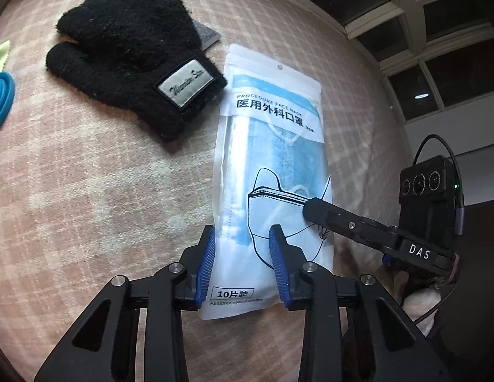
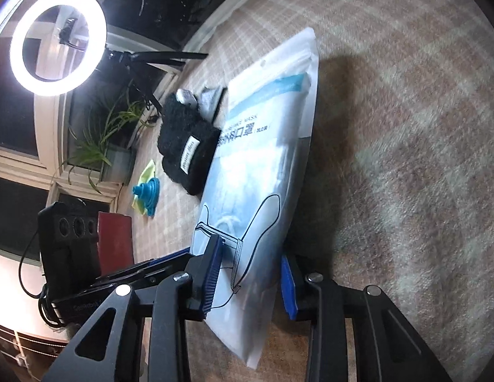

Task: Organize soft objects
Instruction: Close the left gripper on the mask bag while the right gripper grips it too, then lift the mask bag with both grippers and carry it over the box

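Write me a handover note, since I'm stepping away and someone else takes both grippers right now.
Left gripper: open, fingers straddling the near end of the white-and-blue plastic pack of face masks, not closed on it.
Right gripper: open, the pack's edge between its blue pads; grip not confirmed.
The fuzzy black knit glove lies beside the pack on the pink checked blanket, touching its upper corner. A teal silicone funnel and yellow-green cloth sit farther off.
Nothing looks sorted yet; all placing remains.
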`<state>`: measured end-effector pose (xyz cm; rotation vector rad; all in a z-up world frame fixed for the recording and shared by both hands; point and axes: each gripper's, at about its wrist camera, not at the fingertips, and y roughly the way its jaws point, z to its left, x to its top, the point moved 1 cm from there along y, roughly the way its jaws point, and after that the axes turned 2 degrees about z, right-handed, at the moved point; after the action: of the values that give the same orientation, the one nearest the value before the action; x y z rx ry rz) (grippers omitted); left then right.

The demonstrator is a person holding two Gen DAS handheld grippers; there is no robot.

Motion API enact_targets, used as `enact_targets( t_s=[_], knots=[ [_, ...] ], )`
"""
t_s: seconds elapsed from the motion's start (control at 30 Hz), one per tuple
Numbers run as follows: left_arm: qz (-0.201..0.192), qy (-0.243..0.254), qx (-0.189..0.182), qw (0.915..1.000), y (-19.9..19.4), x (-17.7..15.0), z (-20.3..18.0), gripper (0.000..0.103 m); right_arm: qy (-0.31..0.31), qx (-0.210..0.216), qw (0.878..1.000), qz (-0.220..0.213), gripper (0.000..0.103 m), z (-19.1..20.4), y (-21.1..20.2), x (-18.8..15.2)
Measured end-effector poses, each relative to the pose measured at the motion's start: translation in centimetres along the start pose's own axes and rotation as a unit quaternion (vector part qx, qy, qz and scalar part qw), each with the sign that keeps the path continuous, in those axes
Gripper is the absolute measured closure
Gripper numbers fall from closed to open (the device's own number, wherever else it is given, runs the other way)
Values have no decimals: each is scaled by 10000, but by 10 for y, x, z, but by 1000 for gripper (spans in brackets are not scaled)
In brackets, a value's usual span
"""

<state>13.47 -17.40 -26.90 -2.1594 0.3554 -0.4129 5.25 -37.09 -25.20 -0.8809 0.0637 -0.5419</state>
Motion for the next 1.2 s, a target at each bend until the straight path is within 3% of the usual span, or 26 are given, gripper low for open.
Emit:
enact_targets(
  t_s=[0.5, 0.53, 0.57, 0.6, 0.7, 0.93, 1.2],
  knots=[
    [-309, 63, -338, 9989, -29, -1, -8, 71, -205, 327, 9985, -379, 83, 21, -41, 0],
    [-341, 96, -403, 9986, -32, -2, -9, 76, -236, 345, 9983, -395, 86, 24, -43, 0],
    [-306, 103, -541, 9980, -33, -2, -10, 93, -286, 406, 9981, -374, 87, 29, -43, 0],
    [-297, 107, -623, 9976, -36, -2, -11, 93, -337, 444, 9979, -341, 89, 34, -42, 0],
    [-417, 401, -221, 9981, -35, -3, -21, 93, -573, 275, 9972, -406, 90, 51, -37, -2],
    [-294, 205, -270, 9990, -28, -9, -4, 93, -617, 147, 9975, -326, 91, 52, -31, -3],
    [-411, 255, -377, 9981, -35, -16, -13, 96, -724, 195, 9965, -380, 91, 64, -39, -5]
  ],
)
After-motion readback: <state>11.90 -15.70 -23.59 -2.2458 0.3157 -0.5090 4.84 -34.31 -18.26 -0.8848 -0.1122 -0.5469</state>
